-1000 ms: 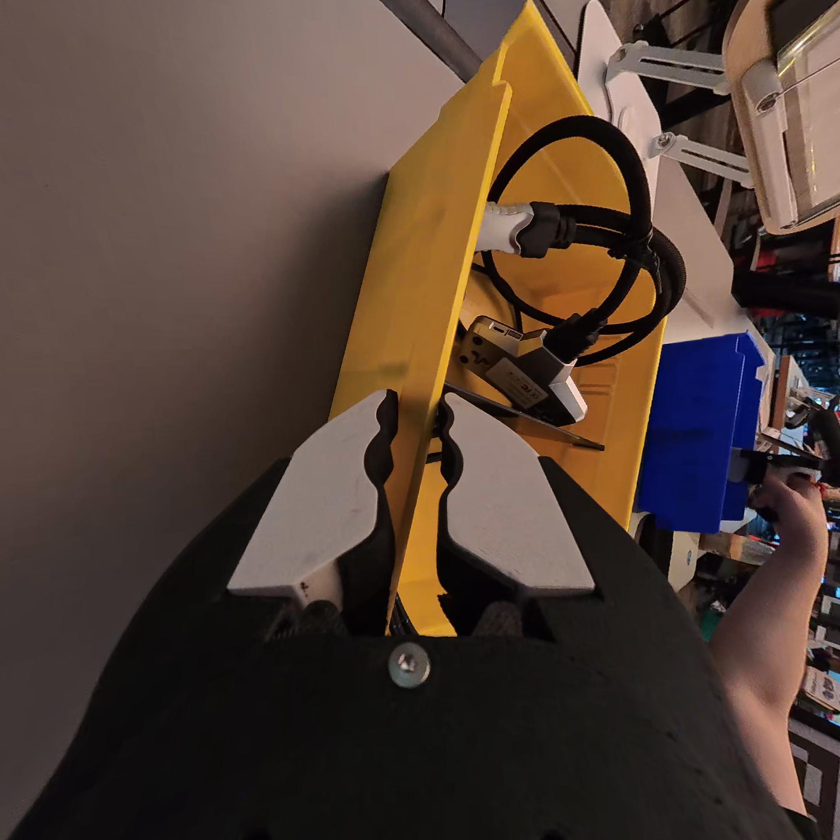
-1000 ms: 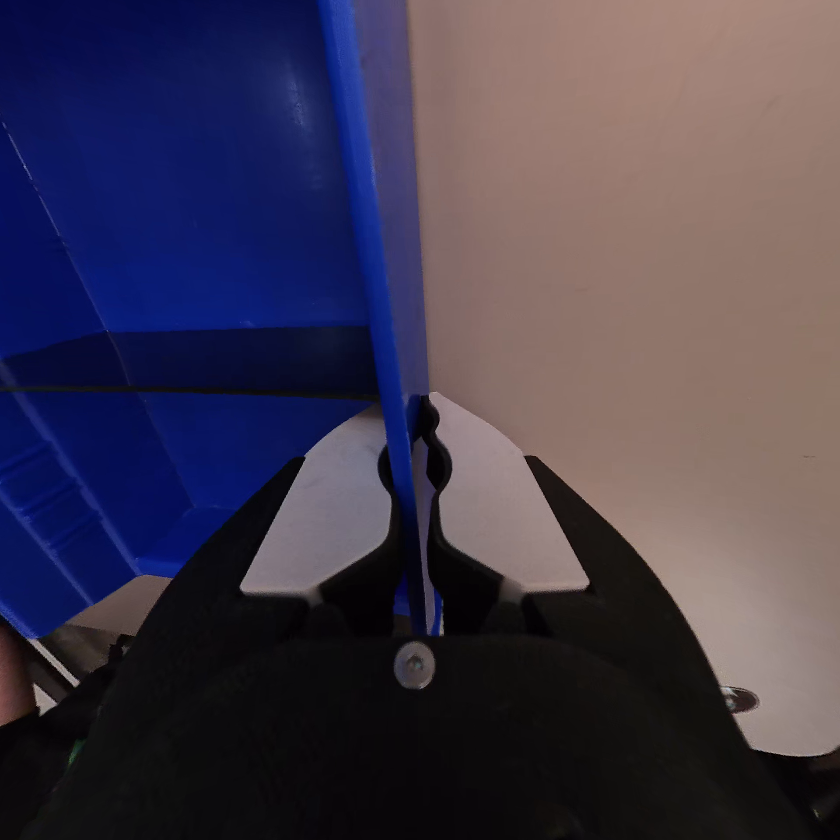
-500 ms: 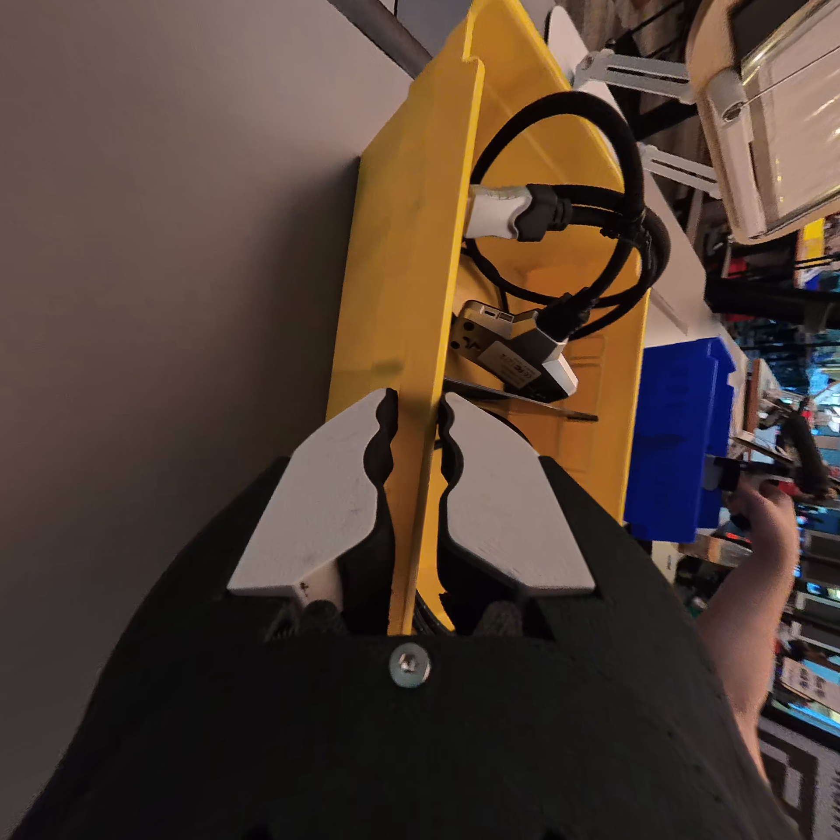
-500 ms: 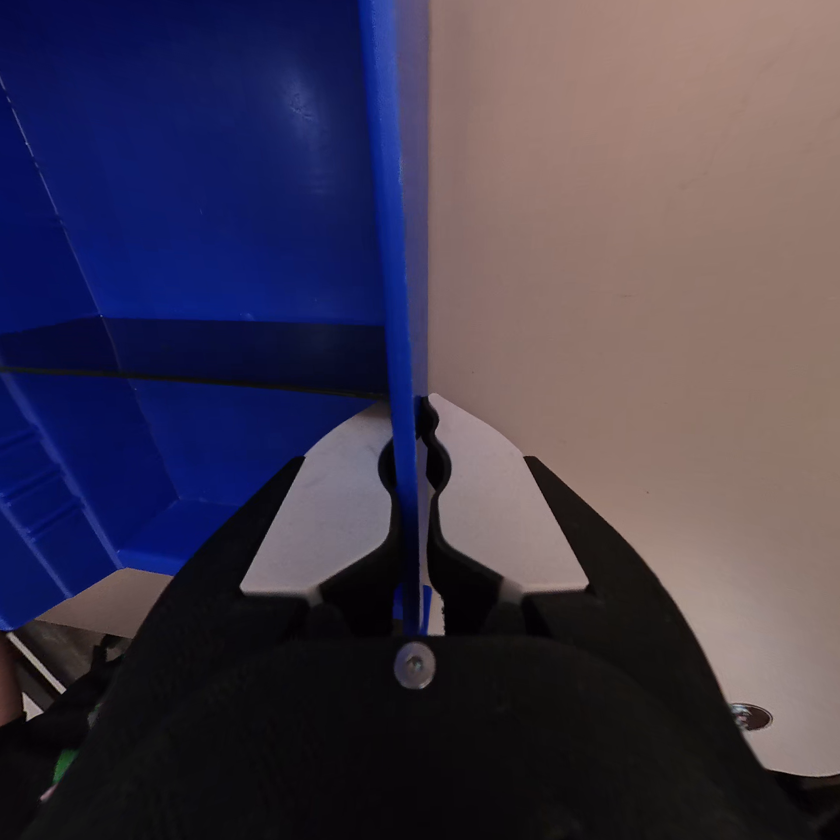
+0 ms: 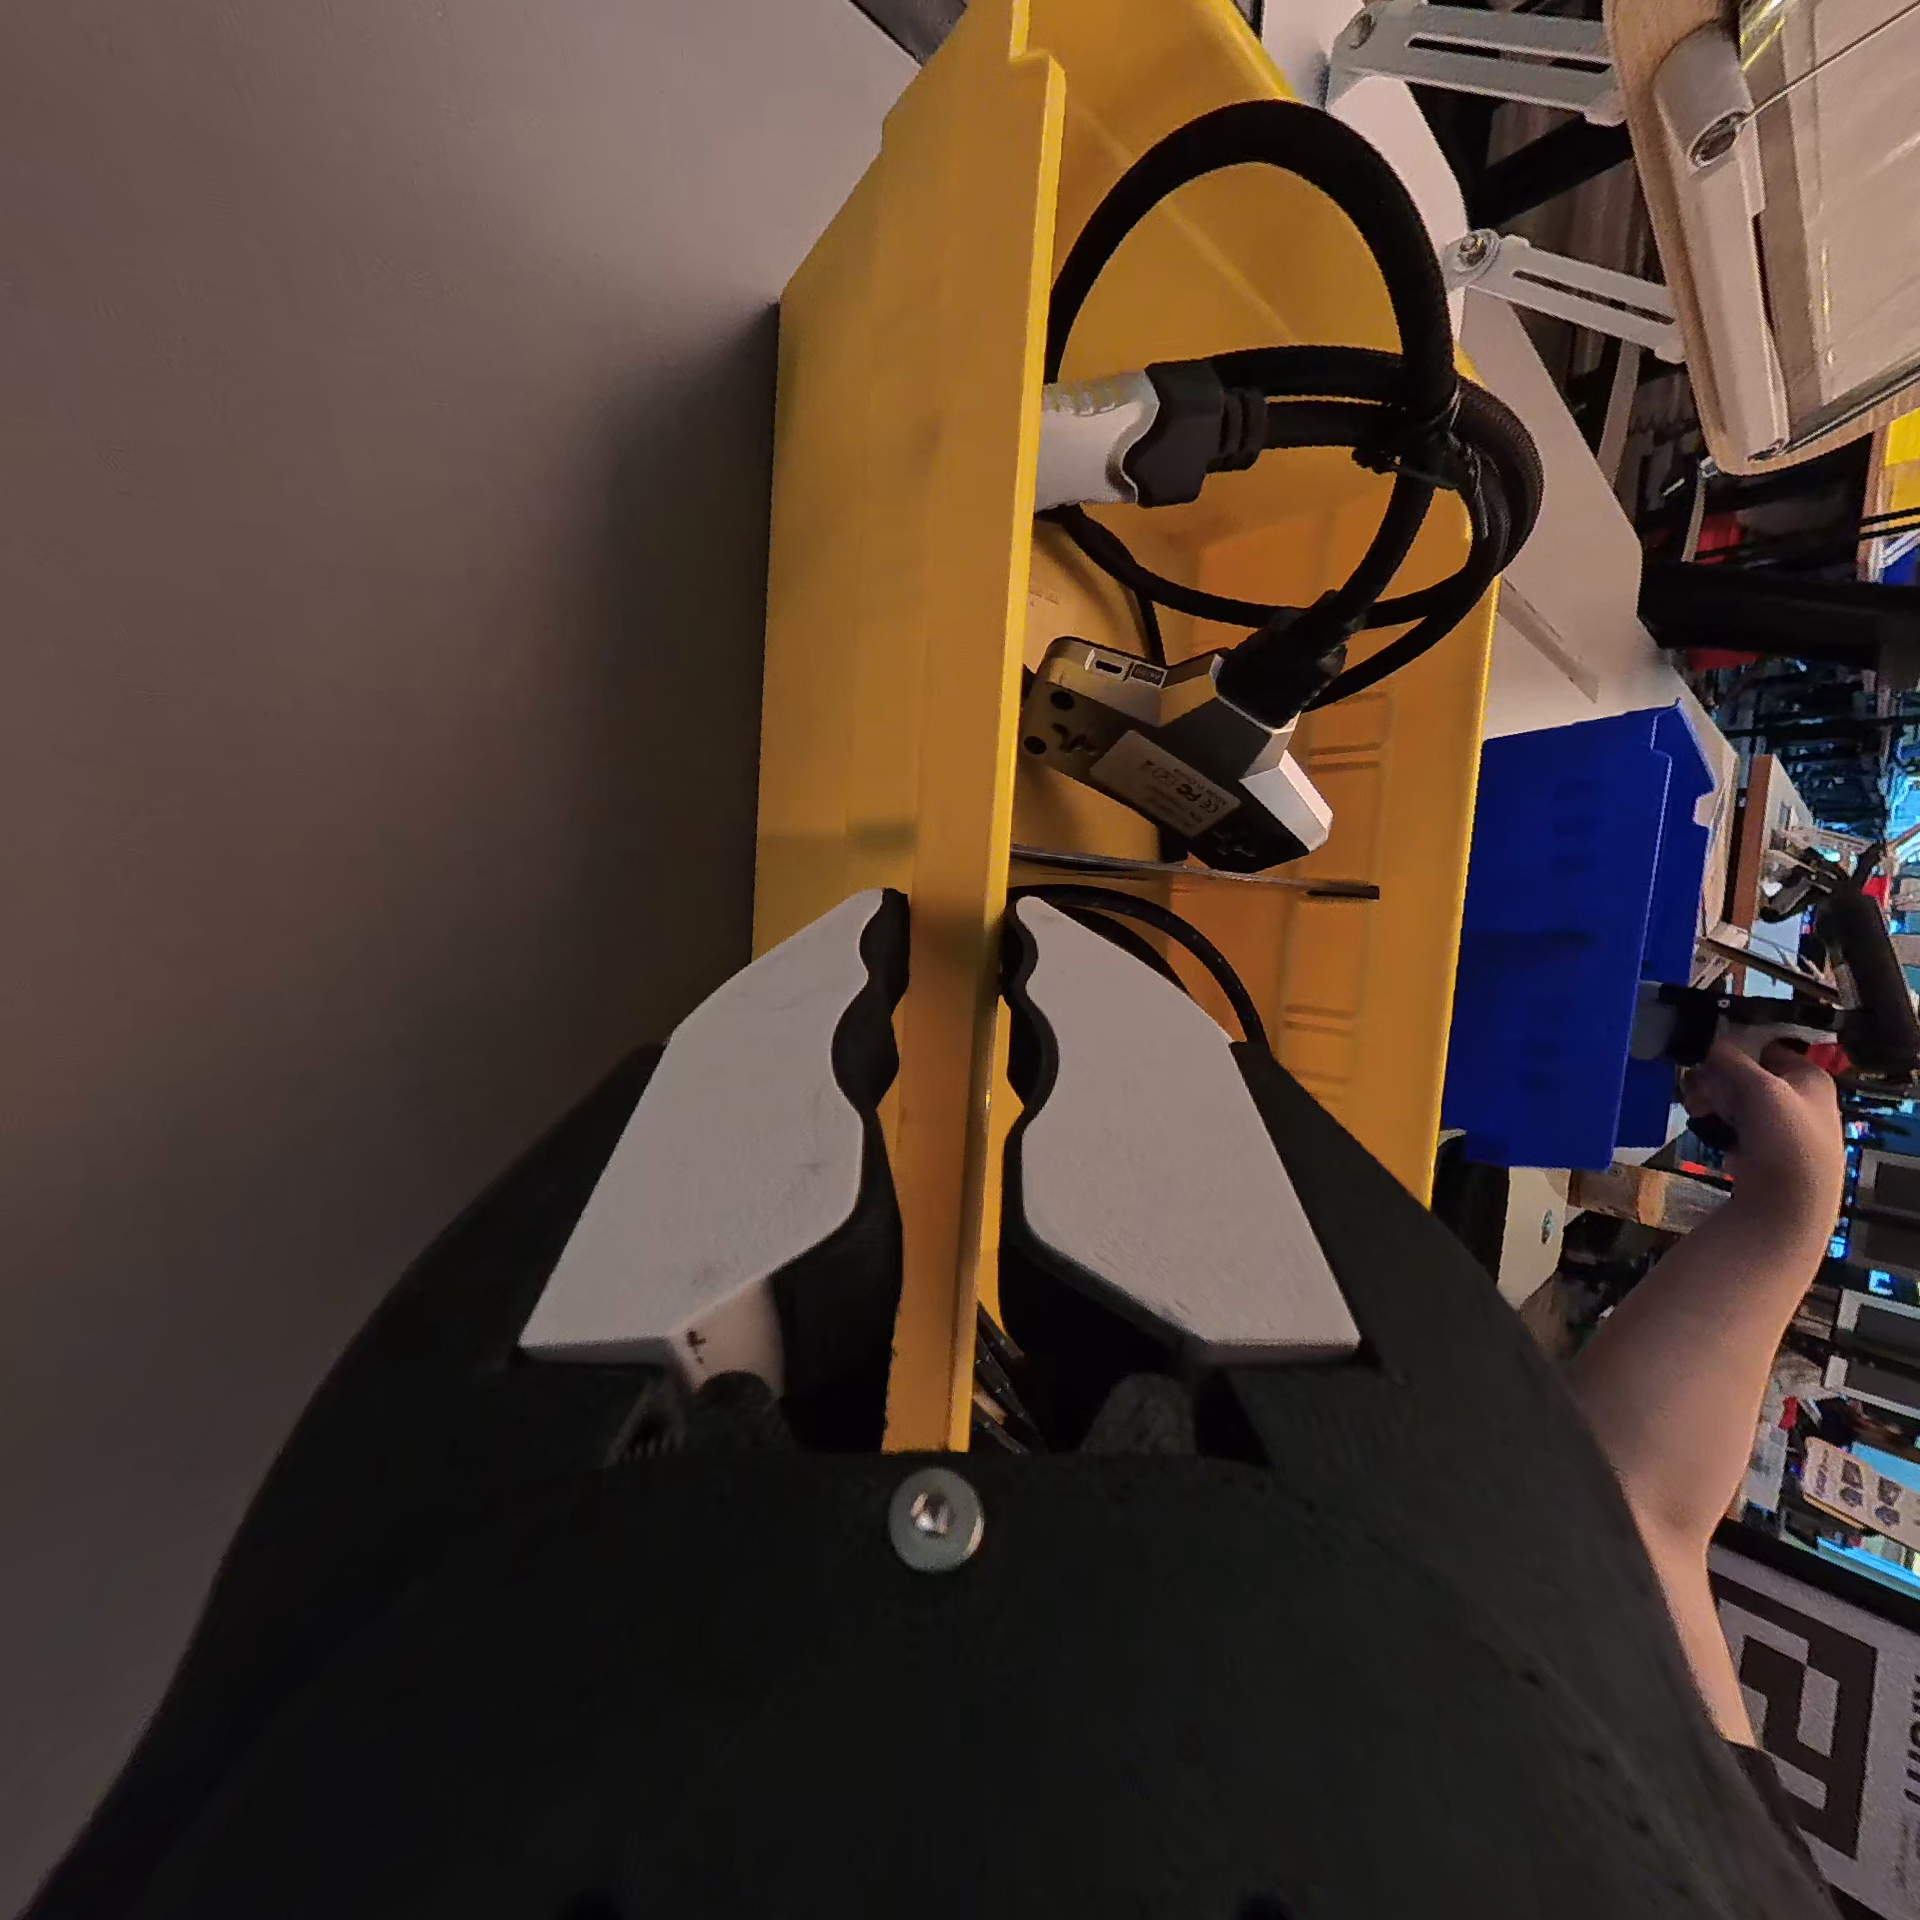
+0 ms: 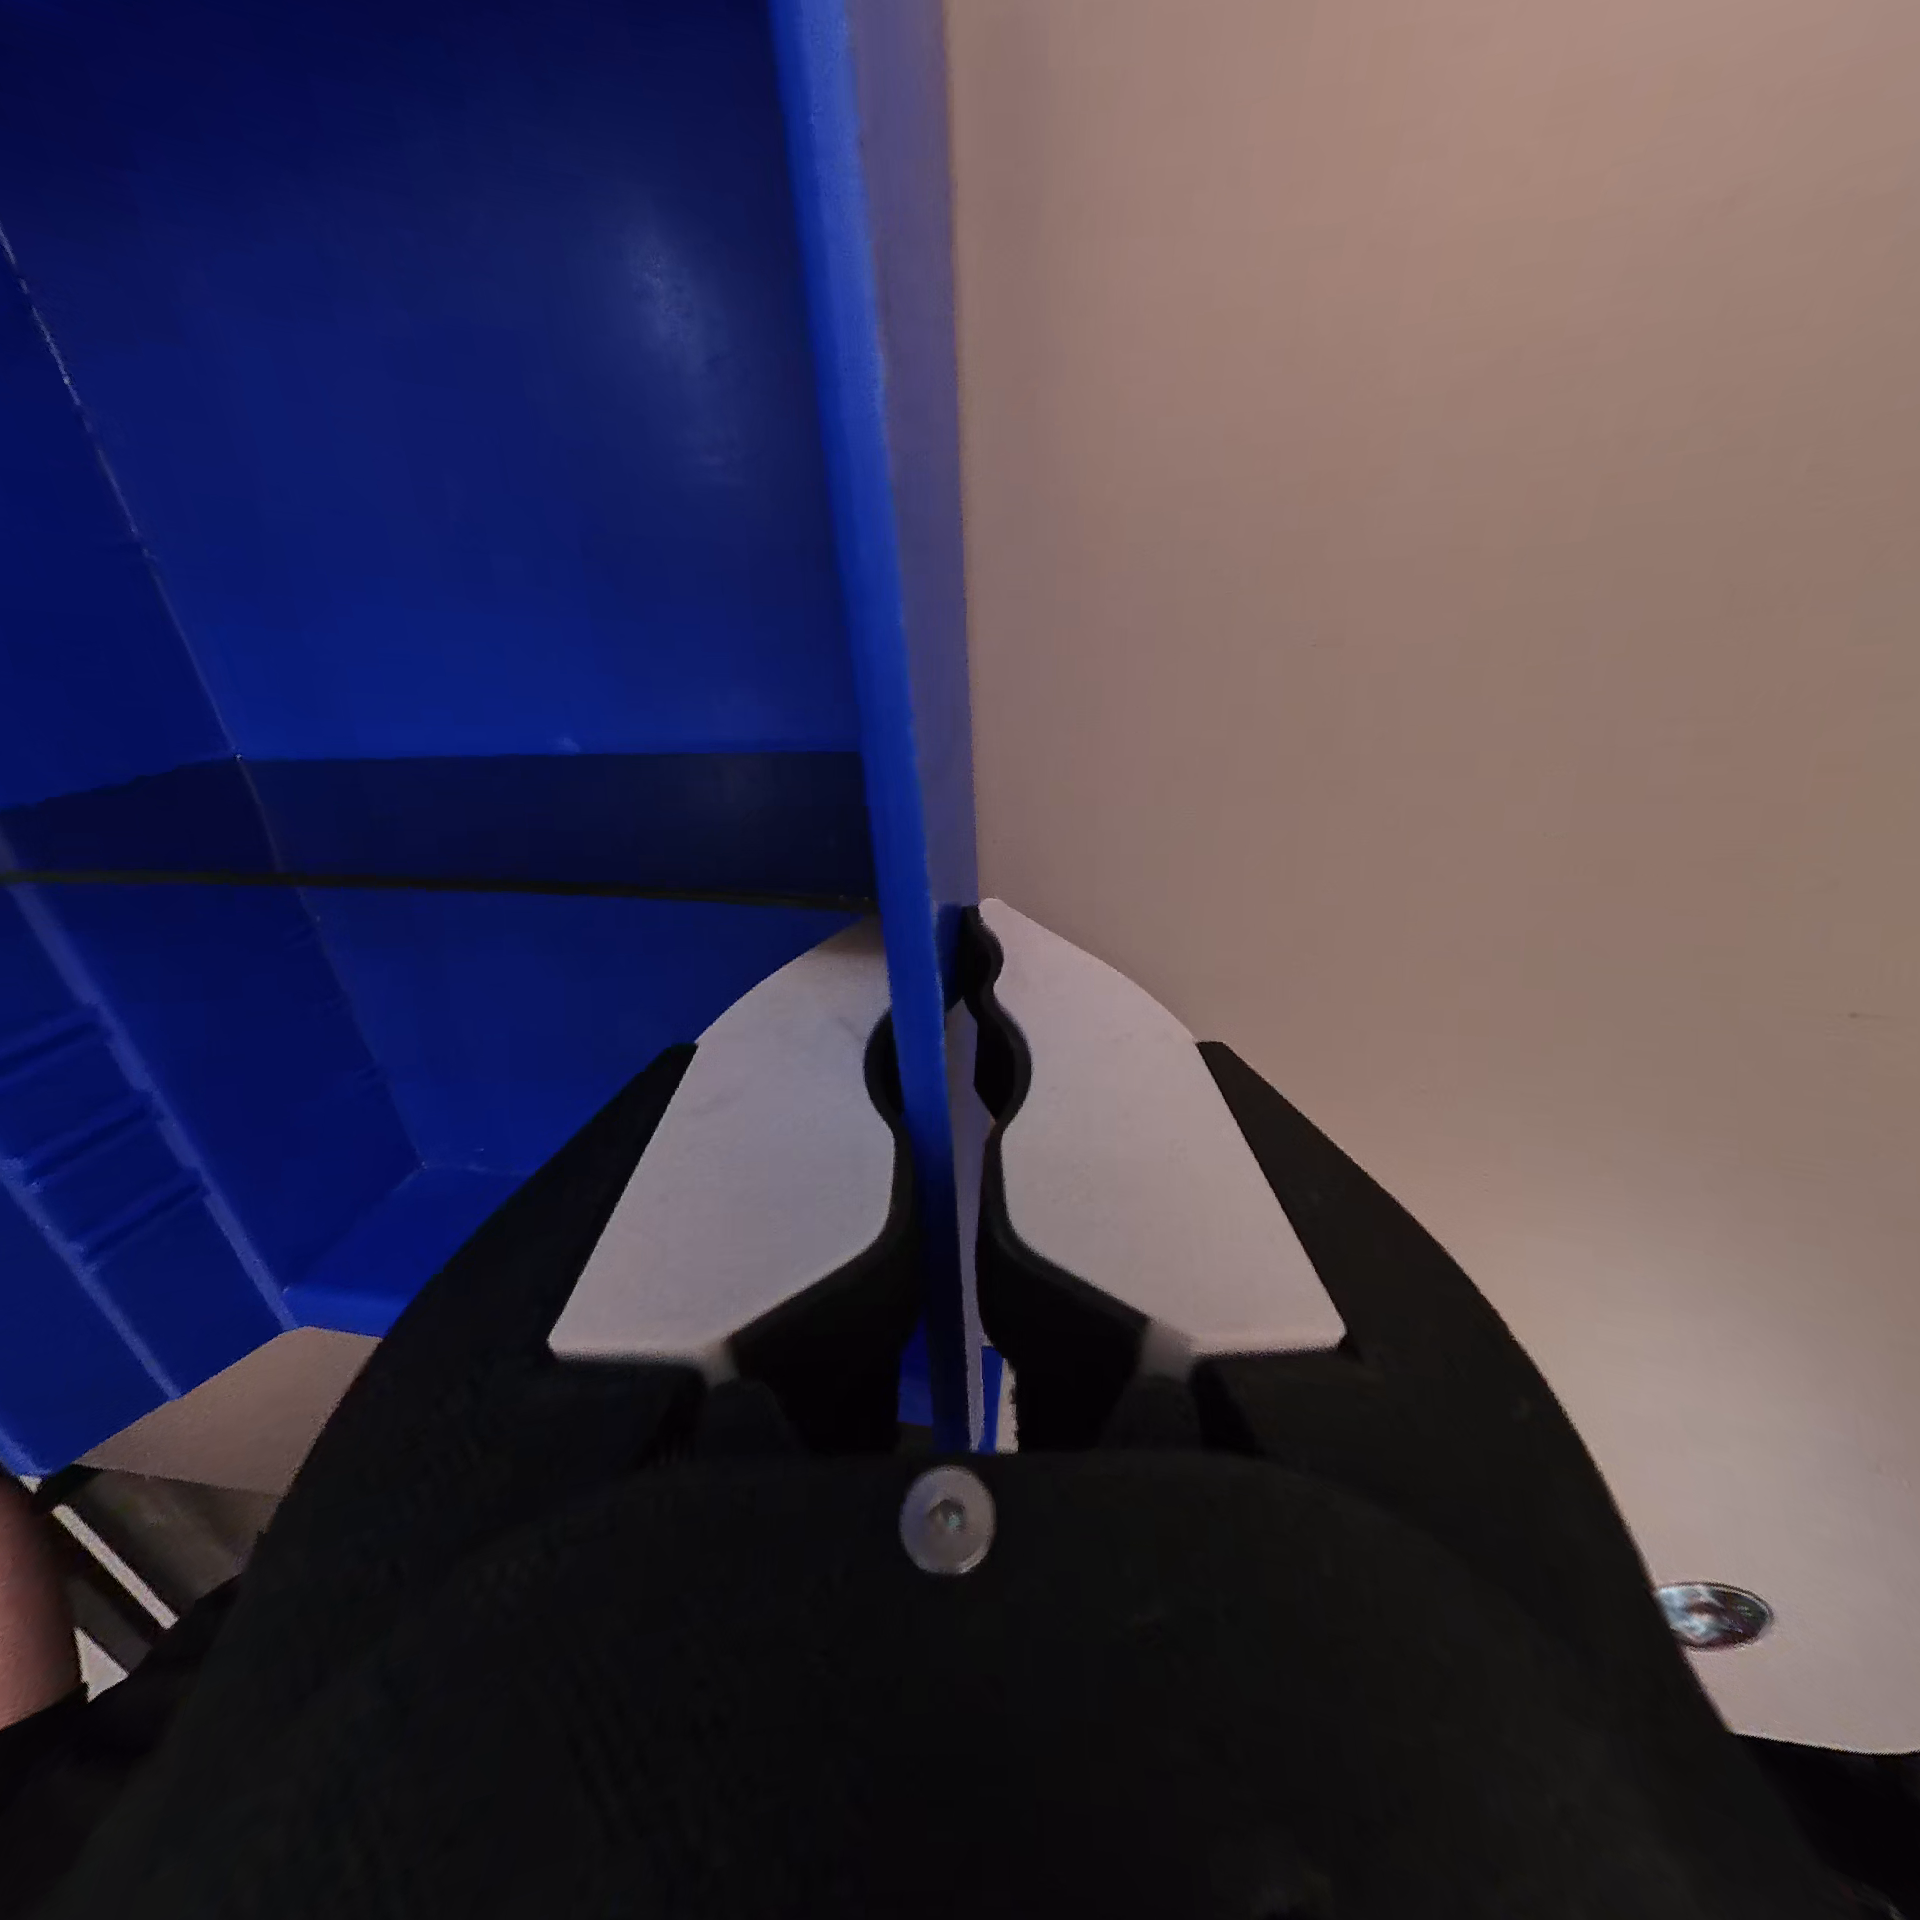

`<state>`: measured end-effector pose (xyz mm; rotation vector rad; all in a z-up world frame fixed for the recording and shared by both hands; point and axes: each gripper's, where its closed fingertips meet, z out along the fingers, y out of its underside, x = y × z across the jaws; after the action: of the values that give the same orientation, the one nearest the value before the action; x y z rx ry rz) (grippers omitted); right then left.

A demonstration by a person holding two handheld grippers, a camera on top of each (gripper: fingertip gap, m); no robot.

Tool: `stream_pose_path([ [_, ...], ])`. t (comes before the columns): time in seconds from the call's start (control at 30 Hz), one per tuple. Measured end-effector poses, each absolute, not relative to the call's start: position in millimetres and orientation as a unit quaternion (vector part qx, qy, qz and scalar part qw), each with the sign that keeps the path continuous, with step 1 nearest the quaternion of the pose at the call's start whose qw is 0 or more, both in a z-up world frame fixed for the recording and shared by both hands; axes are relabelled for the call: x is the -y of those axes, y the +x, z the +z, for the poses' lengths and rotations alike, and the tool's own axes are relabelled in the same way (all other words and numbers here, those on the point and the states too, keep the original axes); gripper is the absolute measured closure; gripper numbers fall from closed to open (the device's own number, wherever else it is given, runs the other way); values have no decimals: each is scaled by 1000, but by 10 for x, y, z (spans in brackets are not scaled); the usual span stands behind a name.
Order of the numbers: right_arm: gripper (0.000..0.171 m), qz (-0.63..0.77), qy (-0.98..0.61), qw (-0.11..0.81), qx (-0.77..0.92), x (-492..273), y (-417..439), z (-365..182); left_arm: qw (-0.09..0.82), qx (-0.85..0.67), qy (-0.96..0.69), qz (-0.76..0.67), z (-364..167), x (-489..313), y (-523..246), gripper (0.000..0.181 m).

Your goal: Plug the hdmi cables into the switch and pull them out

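The HDMI switch, a small grey and white box, lies inside the yellow bin, leaning against the bin's floor just beyond a thin dark divider. A black braided cable loops above the switch inside the same bin; one of its black plugs sits at the switch's upper end, though whether it is fully seated cannot be told. A second plug, white and grey, points toward the bin's near wall, apart from the switch.

The left gripper straddles that near wall of the yellow bin: one white finger outside, the other inside. The wall touches the outside finger, while a narrow gap shows on the inside, so a firm clamp cannot be confirmed.

Beyond the yellow bin's far wall stands a blue bin on the white table. A person's hand holds the right gripper at the blue bin's far side. In the right wrist view, the right gripper is clenched on the blue bin's thin side wall, both fingers pressed against it, with the table beside it.
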<state>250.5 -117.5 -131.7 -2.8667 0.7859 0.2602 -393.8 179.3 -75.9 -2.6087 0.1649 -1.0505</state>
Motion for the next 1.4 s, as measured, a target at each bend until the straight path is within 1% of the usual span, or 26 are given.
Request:
stream_pose_path([
  [0.37, 164, 84, -957, 87, -262, 1183, 2585, -1315, 168, -66, -912, -369, -756, -1831, -3929, 165],
  [0.53, 161, 79, -955, 110, -264, 1160, 2613, -1304, 168, -59, -909, -377, -731, -1839, -3929, 163],
  [0.63, 150, 39, -957, 120, -262, 1193, 2691, -1228, 191, -54, -895, -400, -519, -1821, -3953, 152],
  [0.7, 149, 10, -955, 143, -260, 1184, 2743, -1078, 234, -67, -888, -389, -274, -1792, -4012, 152],
  [0.77, 149, -18, -950, 178, -255, 1157, 2778, -849, 291, -101, -877, -370, 38, -1726, -4040, 152],
  [0.83, 149, -43, -941, 233, -241, 1088, 2779, -540, 357, -148, -843, -374, 432, -1613, -3969, 151],
  [0.9, 148, -69, -920, 321, -215, 957, 2749, -125, 423, -192, -800, -380, 817, -1473, -3869, 151],
  [1.0, 137, -135, -846, 491, -159, 752, 2661, 638, 497, -261, -741, -368, 1221, -1226, -3687, 149],
  [1.03, 134, -158, -811, 549, -126, 702, 2596, 881, 511, -284, -726, -362, 1282, -1139, -3604, 141],
  [1.07, 134, -183, -768, 606, -93, 669, 2529, 1093, 519, -311, -712, -357, 1304, -1045, -3498, 128],
  [1.1, 129, -209, -720, 658, -67, 664, 2468, 1256, 520, -343, -700, -350, 1292, -944, -3373, 121],
  [1.13, 116, -228, -671, 705, -32, 656, 2374, 1401, 516, -380, -689, -339, 1254, -845, -3241, 120],
  [1.17, 114, -228, -637, 737, -8, 637, 2272, 1521, 508, -419, -680, -324, 1199, -756, -3117, 120],
  [1.23, 114, -168, -639, 751, 8, 551, 2069, 1582, 470, -484, -678, -290, 1027, -594, -2930, 124],
  [1.27, 114, -121, -638, 761, 16, 500, 1940, 1626, 429, -520, -683, -282, 883, -466, -2865, 129],
  [1.33, 115, -33, -620, 783, 30, 432, 1703, 1727, 326, -593, -683, -276, 545, -150, -2808, 127],
  [1.37, 115, 5, -614, 789, 36, 414, 1603, 1737, 280, -619, -685, -263, 374, -36, -2827, 130],
  [1.4, 115, 35, -607, 793, 39, 401, 1530, 1721, 233, -639, -689, -249, 202, 58, -2868, 141],
])
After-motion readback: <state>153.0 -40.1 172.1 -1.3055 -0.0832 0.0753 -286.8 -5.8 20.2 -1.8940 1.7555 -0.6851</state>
